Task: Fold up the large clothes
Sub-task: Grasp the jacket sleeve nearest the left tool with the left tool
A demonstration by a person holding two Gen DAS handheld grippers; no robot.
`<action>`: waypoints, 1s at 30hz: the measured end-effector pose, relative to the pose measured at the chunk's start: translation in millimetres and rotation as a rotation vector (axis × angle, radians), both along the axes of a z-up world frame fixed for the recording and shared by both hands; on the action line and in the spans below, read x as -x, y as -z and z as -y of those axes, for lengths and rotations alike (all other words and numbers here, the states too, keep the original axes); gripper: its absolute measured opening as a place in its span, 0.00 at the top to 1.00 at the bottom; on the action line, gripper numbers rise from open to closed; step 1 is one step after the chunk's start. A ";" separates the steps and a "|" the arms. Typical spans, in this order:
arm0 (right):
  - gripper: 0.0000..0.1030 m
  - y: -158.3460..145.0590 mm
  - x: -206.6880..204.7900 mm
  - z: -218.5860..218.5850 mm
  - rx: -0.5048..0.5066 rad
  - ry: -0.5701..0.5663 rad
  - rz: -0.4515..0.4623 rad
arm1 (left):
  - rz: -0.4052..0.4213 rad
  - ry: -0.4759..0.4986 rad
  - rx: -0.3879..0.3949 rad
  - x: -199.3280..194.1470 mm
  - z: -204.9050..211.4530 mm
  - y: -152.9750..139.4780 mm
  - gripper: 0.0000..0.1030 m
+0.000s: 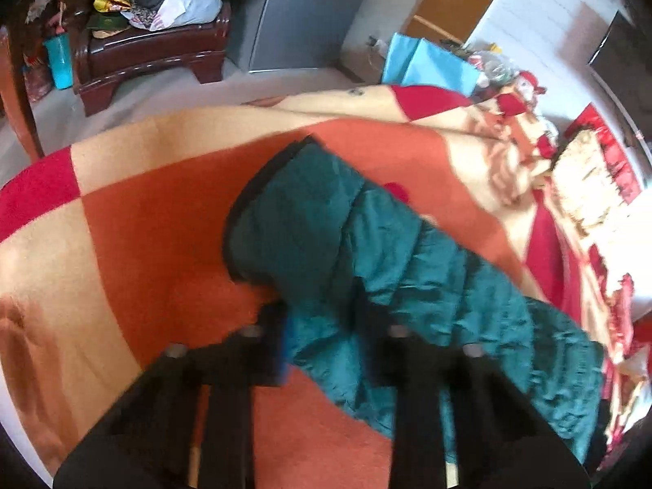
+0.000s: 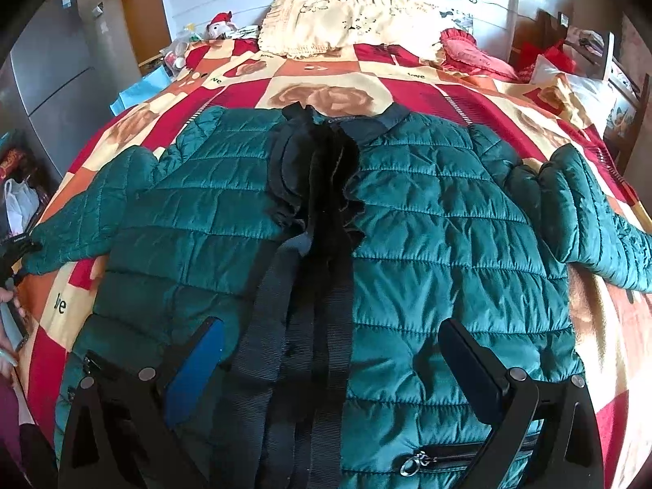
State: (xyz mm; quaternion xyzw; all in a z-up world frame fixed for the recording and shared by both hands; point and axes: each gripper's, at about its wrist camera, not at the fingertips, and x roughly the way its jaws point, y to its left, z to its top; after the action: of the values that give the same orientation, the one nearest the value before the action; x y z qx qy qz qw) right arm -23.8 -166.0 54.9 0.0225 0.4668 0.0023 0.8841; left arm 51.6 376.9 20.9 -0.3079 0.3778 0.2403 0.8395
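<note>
A teal quilted jacket point(image 2: 428, 220) lies front up and spread flat on the bed, with a black placket point(image 2: 322, 212) down its middle. My right gripper point(image 2: 332, 340) is open above its lower front, one finger on each side of the placket. In the left wrist view the jacket's left sleeve point(image 1: 366, 252) stretches across the blanket, its black-edged cuff point(image 1: 261, 191) pointing away. My left gripper point(image 1: 322, 326) is open, its fingers astride the sleeve below the cuff. The left gripper also shows in the right wrist view point(image 2: 16, 252), at the sleeve end.
A red, orange and cream patterned blanket point(image 1: 134, 220) covers the bed. Pillows point(image 2: 346, 24) lie at the head. A dark wooden bench point(image 1: 150, 53) piled with bags stands beyond the bed's edge, next to a grey cabinet point(image 1: 309, 12). A cluttered table point(image 2: 591, 61) stands at the right.
</note>
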 end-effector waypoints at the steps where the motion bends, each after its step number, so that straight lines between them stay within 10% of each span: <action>1: 0.00 -0.3 0.5 1.8 -0.003 0.002 0.000 | 0.022 0.013 -0.002 3.5 4.5 -7.8 0.83; 16: 0.00 -13.9 25.5 29.4 -0.042 0.046 0.034 | 0.244 0.494 -0.113 23.6 206.3 -125.4 0.86; 23: 0.00 -24.3 41.2 55.3 -0.042 0.096 0.052 | 0.237 0.633 -0.161 18.9 284.3 -131.2 0.86; 30: 0.00 -22.5 49.1 69.6 -0.071 0.117 0.050 | 0.180 0.573 -0.054 16.7 267.8 -101.9 0.82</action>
State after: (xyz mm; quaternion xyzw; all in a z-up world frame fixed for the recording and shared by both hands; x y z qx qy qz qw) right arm -72.9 -235.5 77.3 0.0810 0.4419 -0.0325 0.8928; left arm 34.9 109.1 122.8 -0.1865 0.3667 -0.0245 0.9111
